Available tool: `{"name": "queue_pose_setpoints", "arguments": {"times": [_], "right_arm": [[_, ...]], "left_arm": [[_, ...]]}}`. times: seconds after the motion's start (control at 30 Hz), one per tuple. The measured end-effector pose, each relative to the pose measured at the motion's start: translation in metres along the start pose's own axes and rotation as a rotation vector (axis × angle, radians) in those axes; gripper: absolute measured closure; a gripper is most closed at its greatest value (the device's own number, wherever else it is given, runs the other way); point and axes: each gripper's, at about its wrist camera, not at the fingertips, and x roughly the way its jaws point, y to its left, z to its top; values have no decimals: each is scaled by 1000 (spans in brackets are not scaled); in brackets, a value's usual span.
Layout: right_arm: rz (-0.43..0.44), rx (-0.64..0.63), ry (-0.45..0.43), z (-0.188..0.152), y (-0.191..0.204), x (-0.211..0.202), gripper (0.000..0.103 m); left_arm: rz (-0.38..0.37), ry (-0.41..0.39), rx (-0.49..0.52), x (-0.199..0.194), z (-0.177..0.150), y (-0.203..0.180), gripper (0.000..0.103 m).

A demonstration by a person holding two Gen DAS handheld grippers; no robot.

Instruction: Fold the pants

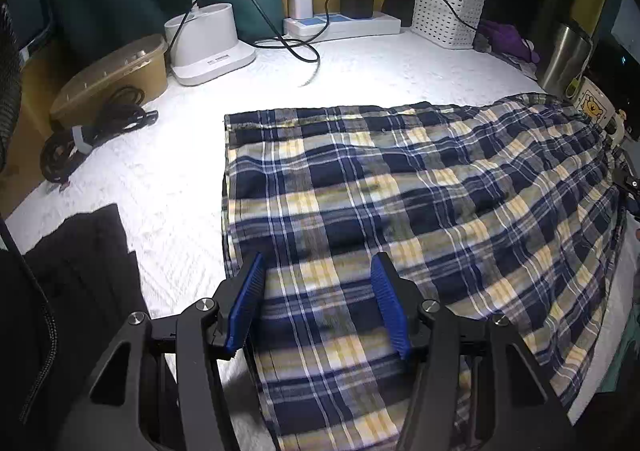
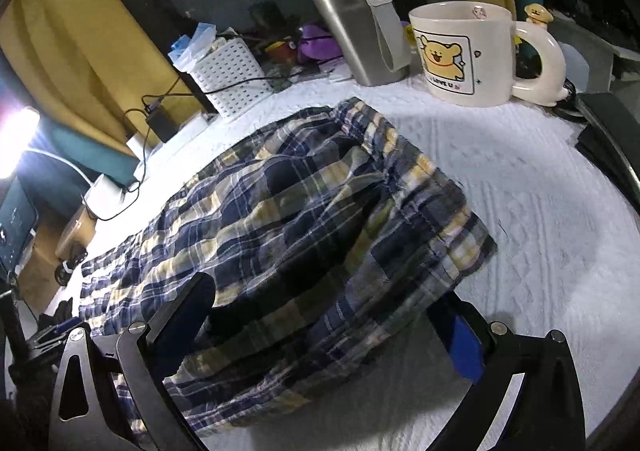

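On the white-covered desk, left wrist view first: we found the plaid pants lying flat, folded edge toward the lamp base, cloth running right to the mug. Left hand-held gripper hovered released over the near edge, blue pads spread, fabric beneath but not pinched. A black garment lay just beside, to the left.

Right wrist view: right hand-held gripper also stood released, jaws wide, one finger each side of the bunched near corner of the pants; cloth draped over the gap, unclamped. Waist end looked rumpled. Mug and steel tumbler stood near the far edge of the cloth.

We judged the step to be a matched grab for the next fold. Good practice: pinch all layers at both near corners, close together, lift level, carry across low. Risks: catching only the top layer, or sweeping toward the mug.
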Motion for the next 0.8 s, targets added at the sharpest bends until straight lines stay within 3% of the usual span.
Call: {"name": "queue_pose_setpoints", "arguments": {"times": [0.2,0.37,0.5,0.63,0.73,0.8], "right_arm": [[-7,6,-4,2,-2,6,0],[47,105,-33,10,-14,7,0],[53,62,-11,9,-12,6,0],[12,-28,23,4,-5,4,0],[16,-5,22,-1,-14,-5,0],[9,15,14,-5,-23,-15,0]], "left_arm": [[17,12,-3,6,11,0,48],[-18,-44,26,-5,30,-19,48],[-85,-79,89,-7,47,-55,48],[-202,-70,165,3,59,-105,48],[-214,-18,227,22,57,-135,48],[-163,23,252,37,53,-145,48]]}}
